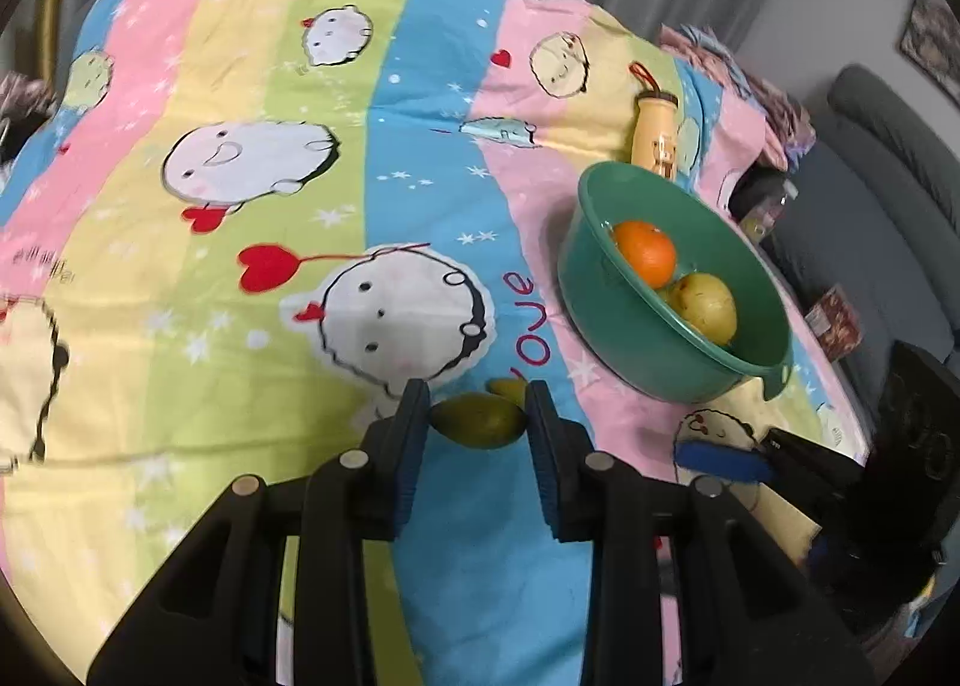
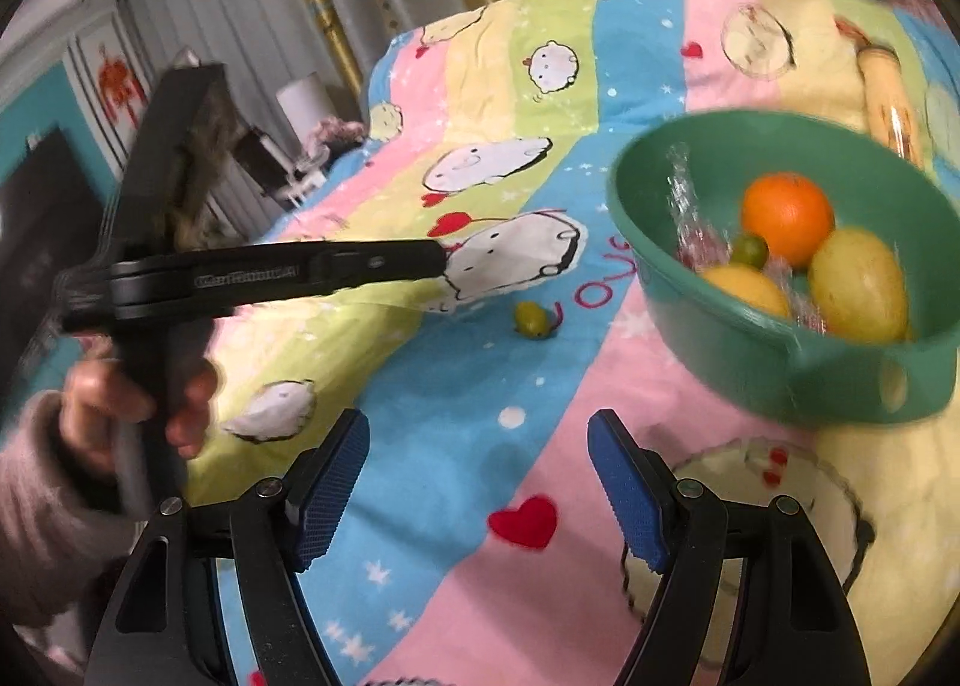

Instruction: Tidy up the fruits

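My left gripper is shut on a green fruit and holds it above the striped cartoon bedsheet. A second small green fruit lies on the sheet just behind it; in the right wrist view it lies on the blue stripe. A green bowl to the right holds an orange and a yellow pear. In the right wrist view the bowl also holds a yellow fruit and a small green one. My right gripper is open and empty, low over the sheet.
A yellow bottle with a red strap lies on the sheet behind the bowl. The left gripper's body and the hand on it cross the left side of the right wrist view. A grey sofa and curtains lie beyond the bed.
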Available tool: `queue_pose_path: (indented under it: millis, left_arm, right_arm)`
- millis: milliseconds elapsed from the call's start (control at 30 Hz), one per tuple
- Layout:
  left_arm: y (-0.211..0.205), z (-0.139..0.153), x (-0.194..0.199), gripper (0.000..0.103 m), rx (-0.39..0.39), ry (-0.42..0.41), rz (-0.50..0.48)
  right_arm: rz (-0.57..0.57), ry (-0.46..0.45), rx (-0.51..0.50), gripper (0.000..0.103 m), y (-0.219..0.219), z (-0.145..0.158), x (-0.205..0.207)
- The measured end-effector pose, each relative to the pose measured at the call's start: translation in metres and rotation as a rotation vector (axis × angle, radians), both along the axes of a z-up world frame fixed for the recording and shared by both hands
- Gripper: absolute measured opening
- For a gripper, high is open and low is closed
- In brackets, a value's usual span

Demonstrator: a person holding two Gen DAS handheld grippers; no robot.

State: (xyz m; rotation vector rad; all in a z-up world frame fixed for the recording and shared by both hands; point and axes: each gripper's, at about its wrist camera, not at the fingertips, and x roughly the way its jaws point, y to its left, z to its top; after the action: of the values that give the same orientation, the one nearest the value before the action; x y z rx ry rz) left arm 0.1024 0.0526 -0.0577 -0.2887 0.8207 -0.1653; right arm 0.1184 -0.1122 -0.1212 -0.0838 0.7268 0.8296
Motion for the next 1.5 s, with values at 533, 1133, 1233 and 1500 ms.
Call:
queue_pose_path:
  millis: [533, 1133, 1233, 1500]
  left_arm:
    - [0.025, -0.006, -0.047, 0.032, -0.109, -0.048, 0.031]
    - [0.016, 0.005, -0.054, 0.033, -0.095, -0.087, -0.003]
    - [0.011, 0.010, -0.055, 0.033, -0.083, -0.095, -0.007]
    - [-0.005, 0.027, -0.058, 0.033, -0.047, -0.115, -0.026]
  right_arm:
    - [-0.107, -0.025, -0.231, 0.040, 0.069, -0.019, 0.061]
    - [-0.109, -0.012, -0.057, 0.022, 0.026, 0.014, 0.015]
    - [-0.110, -0.022, -0.027, 0.022, 0.016, 0.024, 0.006]
    - [-0.133, -0.043, 0.036, 0.022, -0.008, 0.041, -0.008]
